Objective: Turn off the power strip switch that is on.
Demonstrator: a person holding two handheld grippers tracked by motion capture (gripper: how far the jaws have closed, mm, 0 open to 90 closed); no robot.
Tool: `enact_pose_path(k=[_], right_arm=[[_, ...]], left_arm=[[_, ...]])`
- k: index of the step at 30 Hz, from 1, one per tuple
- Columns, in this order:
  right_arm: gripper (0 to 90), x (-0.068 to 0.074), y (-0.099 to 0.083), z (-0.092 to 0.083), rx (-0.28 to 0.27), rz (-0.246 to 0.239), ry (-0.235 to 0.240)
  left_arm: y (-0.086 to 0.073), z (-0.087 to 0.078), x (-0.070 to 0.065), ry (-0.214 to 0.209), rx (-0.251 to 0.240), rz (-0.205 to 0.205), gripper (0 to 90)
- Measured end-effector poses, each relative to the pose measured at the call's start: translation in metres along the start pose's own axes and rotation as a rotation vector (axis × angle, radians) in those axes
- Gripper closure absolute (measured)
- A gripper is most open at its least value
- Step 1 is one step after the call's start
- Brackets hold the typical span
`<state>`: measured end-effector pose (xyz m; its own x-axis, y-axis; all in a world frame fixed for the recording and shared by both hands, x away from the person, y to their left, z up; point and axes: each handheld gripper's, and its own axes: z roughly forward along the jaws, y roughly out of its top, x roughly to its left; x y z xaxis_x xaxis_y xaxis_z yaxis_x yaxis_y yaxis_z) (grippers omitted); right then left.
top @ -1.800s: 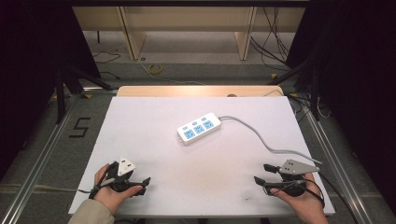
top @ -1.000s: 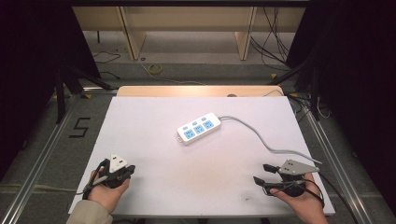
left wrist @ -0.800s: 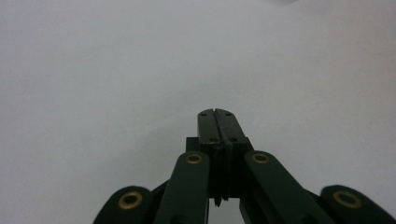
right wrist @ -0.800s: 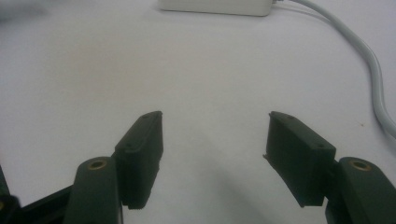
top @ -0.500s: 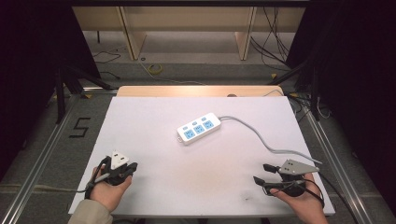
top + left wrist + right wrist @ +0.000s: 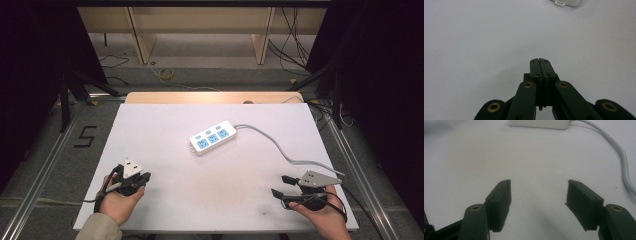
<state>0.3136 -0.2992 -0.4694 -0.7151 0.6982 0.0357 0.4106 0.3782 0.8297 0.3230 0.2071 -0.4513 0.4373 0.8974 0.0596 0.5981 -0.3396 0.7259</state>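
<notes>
A white power strip (image 6: 213, 137) with three blue sockets lies at the middle of the white table (image 6: 160, 125); its grey cable (image 6: 280, 150) runs off to the right. My left gripper (image 6: 144, 177) rests near the front left edge in a hand, shut with nothing between its jaws; in the left gripper view the two jaws (image 6: 540, 67) press together, and the strip's corner (image 6: 566, 2) is far ahead. My right gripper (image 6: 280, 186) lies near the front right edge, open and empty (image 6: 539, 202), facing the power strip (image 6: 539, 123) and the cable (image 6: 624, 157).
A wooden board (image 6: 210, 97) borders the table's far edge. Metal rails (image 6: 50, 160) run along both sides, and a floor mark "5" (image 6: 86, 136) sits to the left. Shelving legs and loose cables stand beyond the table.
The left gripper's jaws, spread in the earliest frame, have come together, and that hand has shifted slightly left. The right gripper has stayed where it was.
</notes>
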Motion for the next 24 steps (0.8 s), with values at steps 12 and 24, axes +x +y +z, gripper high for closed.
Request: enact_pose_path(k=[12,24], right_arm=[[37.3,0.001,0.001,0.0,0.0,-0.001,0.001],[37.3,0.001,0.001,0.0,0.001,-0.002,0.001]], left_arm=[[0.006,0.001,0.0,0.004,0.003,0.005,89.9],[0.016,0.004,0.0,-0.006,0.017,0.016,89.9]])
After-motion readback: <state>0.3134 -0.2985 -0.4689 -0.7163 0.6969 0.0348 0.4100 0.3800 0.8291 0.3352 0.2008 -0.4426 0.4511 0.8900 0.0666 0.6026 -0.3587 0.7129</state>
